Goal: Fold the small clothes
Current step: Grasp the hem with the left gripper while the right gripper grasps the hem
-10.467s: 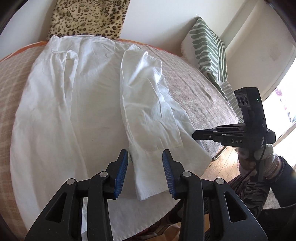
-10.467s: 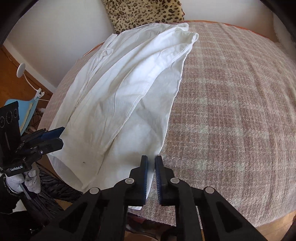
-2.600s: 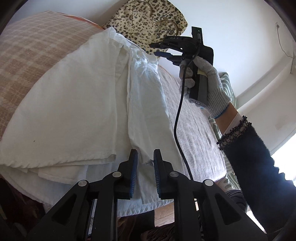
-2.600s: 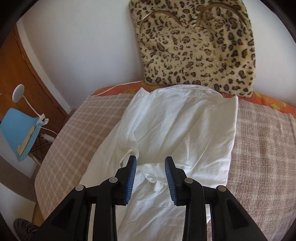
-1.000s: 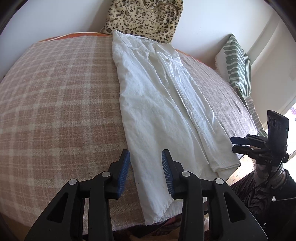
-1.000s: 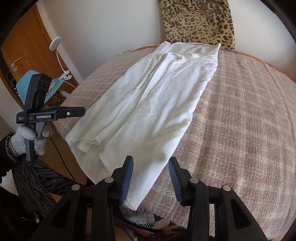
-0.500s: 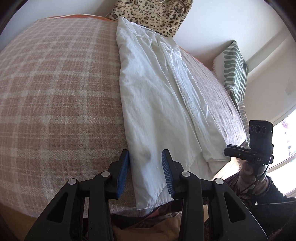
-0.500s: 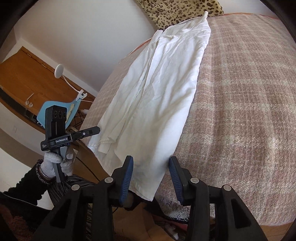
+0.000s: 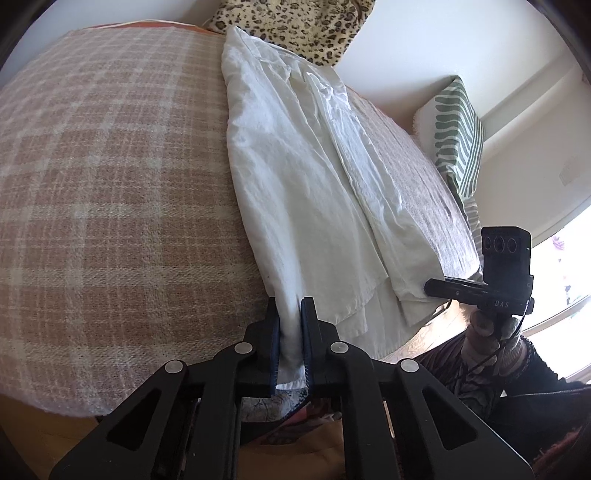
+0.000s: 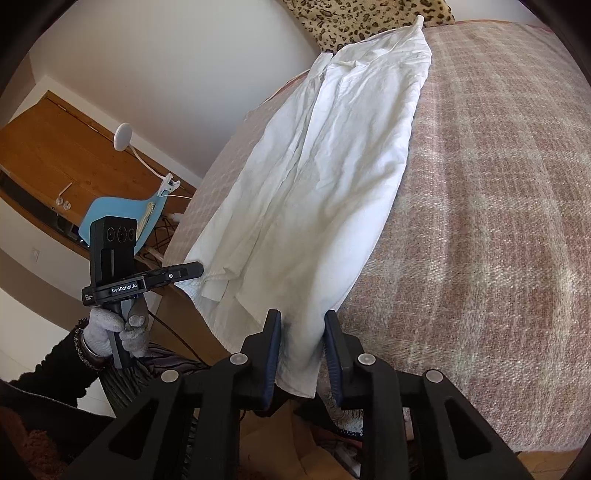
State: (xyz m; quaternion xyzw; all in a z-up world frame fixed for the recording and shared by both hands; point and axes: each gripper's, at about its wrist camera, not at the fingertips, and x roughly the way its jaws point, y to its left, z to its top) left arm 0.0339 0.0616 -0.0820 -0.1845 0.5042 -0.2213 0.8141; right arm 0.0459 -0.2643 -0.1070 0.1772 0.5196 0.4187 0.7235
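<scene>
A white shirt [image 9: 295, 177] lies folded lengthwise into a long strip on the plaid bedspread [image 9: 110, 177], collar at the far end. My left gripper [image 9: 290, 332] is shut on the hem corner at the shirt's left edge. In the right wrist view the shirt [image 10: 325, 177] runs away from me, and my right gripper [image 10: 301, 343] has its jaws around the hem's right corner, still some way apart. Each gripper shows in the other's view: the right one [image 9: 436, 286] at the hem, the left one [image 10: 195, 269] at the opposite corner.
A leopard-print pillow [image 9: 295, 22] leans on the wall at the head of the bed. A green striped cushion [image 9: 458, 140] lies at the right side. A blue chair [image 10: 122, 218] with a clip lamp [image 10: 123, 134] stands by a wooden cabinet on the left. The bed's near edge lies just below both grippers.
Both grippers have moved onto the shirt's hem corners. The left jaws have closed on the fabric. The right jaws have the cloth between them and stand a little narrower.
</scene>
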